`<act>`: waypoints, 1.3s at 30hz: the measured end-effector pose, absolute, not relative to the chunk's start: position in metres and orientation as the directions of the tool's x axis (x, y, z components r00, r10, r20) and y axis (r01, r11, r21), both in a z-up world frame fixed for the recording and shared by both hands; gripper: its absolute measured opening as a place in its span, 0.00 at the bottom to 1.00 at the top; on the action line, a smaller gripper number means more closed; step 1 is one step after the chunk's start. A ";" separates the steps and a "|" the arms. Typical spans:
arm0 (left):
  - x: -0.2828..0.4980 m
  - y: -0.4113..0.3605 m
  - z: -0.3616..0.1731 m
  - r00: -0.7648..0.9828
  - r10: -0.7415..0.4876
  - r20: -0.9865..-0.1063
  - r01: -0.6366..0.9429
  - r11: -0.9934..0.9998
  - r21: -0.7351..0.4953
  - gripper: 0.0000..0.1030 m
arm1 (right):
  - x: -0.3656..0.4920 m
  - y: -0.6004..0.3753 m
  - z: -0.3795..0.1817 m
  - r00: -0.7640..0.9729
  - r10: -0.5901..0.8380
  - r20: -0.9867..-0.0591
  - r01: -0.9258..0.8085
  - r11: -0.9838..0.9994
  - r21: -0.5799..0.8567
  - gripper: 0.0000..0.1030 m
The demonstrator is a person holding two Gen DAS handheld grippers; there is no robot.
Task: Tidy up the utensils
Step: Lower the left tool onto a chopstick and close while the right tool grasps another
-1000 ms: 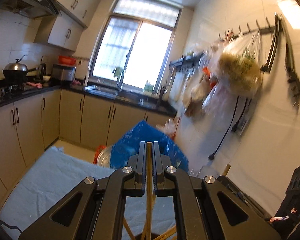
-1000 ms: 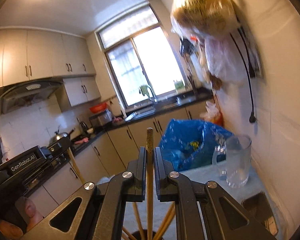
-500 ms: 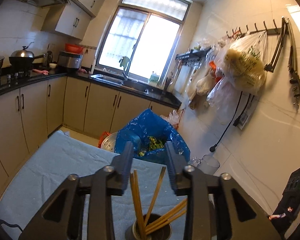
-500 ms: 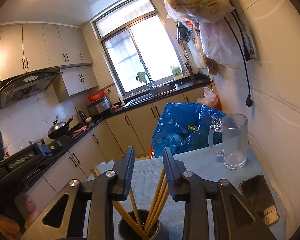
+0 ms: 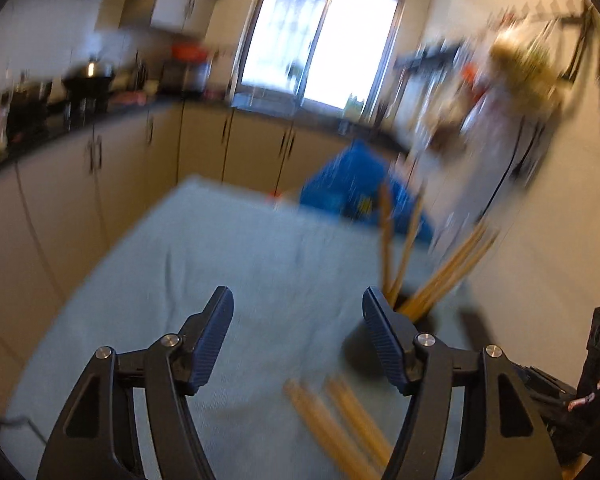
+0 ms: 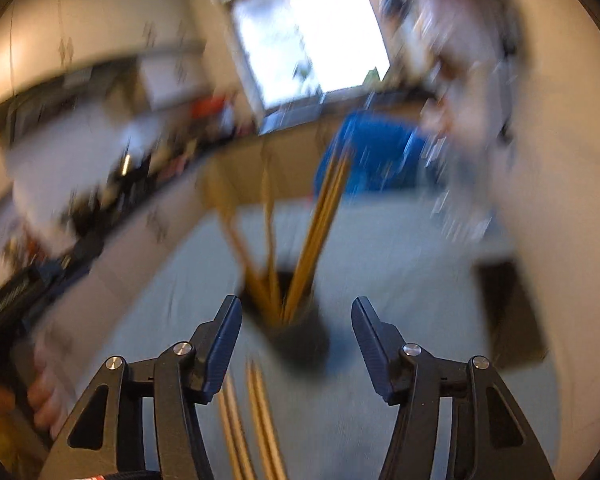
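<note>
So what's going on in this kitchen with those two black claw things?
A person is sorting chopsticks with a handheld gripper in each hand. Both the left gripper and the right gripper are open and empty. Several chopsticks stand in a dark cup on the cloth-covered table. A few loose chopsticks lie on the cloth nearby. The pictures are blurred by motion.

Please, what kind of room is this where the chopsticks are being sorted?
Most likely a home kitchen. Cream cabinets run under a dark countertop, a pot stands on it, and a window sits above what seems to be the sink. The view is blurred.
</note>
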State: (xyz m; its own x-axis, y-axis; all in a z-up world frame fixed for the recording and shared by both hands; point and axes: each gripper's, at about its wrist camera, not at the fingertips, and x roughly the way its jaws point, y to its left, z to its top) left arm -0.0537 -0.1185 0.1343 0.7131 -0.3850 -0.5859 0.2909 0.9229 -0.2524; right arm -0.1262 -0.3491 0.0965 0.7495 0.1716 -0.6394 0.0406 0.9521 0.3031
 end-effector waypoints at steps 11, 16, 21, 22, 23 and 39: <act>-0.050 -0.150 0.039 0.511 -0.341 -0.789 0.338 0.924 -0.180 0.49 | -0.117 -0.307 0.016 0.594 0.183 -0.784 -0.034 0.979 0.203 0.33; -0.050 -0.167 0.021 0.480 -0.293 -0.827 0.336 0.932 -0.136 0.48 | -0.116 -0.301 0.014 0.599 0.151 -0.786 -0.039 0.986 0.160 0.33; -0.060 -0.179 0.018 0.520 -0.238 -0.820 0.341 0.938 -0.056 0.47 | -0.115 -0.286 0.009 0.603 0.095 -0.792 -0.060 0.995 0.074 0.33; -0.063 -0.181 0.017 0.533 -0.221 -0.817 0.346 0.938 -0.029 0.35 | -0.115 -0.284 0.009 0.605 0.082 -0.792 -0.061 0.997 0.057 0.33; -0.066 -0.183 0.018 0.540 -0.222 -0.812 0.356 0.934 -0.019 0.24 | -0.114 -0.282 0.009 0.606 0.077 -0.792 -0.058 0.997 0.052 0.32; -0.098 -0.128 0.023 0.444 -0.307 -0.842 0.442 0.892 -0.092 0.12 | -0.190 -0.353 0.010 0.544 0.090 -0.834 0.161 0.964 0.210 0.10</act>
